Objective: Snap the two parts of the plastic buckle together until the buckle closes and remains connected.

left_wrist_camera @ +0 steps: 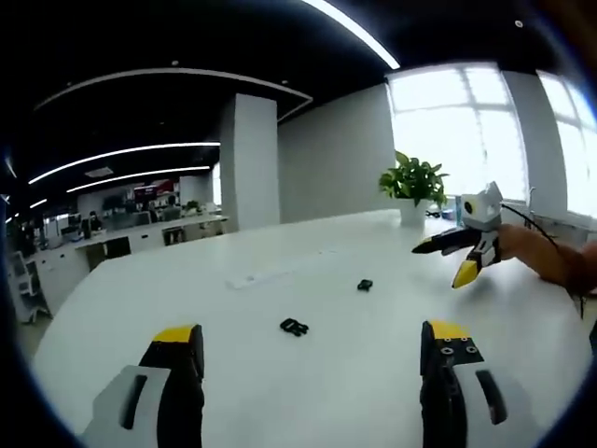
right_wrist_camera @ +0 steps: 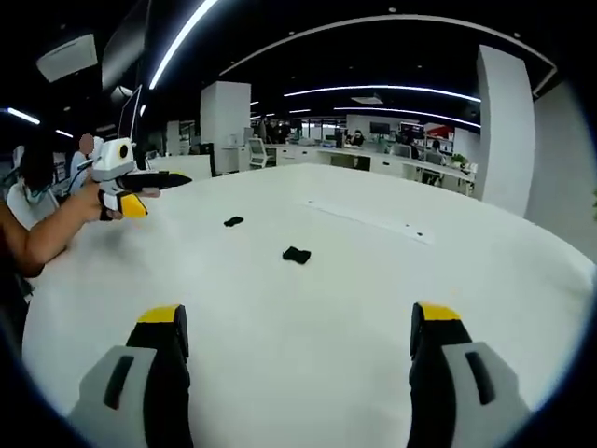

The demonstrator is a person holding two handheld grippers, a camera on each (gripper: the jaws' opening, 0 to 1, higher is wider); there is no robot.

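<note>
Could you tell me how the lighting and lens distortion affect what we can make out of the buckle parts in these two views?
Left gripper view: the windows glare white, the ceiling is dark, and both buckle parts read as small black shapes without detail. Right gripper view: ceiling light strips bow with fisheye curvature; the table is evenly lit, the parts equally indistinct.

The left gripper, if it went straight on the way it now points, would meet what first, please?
Probably the nearer black buckle part, lying on the white table just ahead between the open jaws of the left gripper. If the gripper's line passes above it, the way looks free; depth is unclear.
</note>
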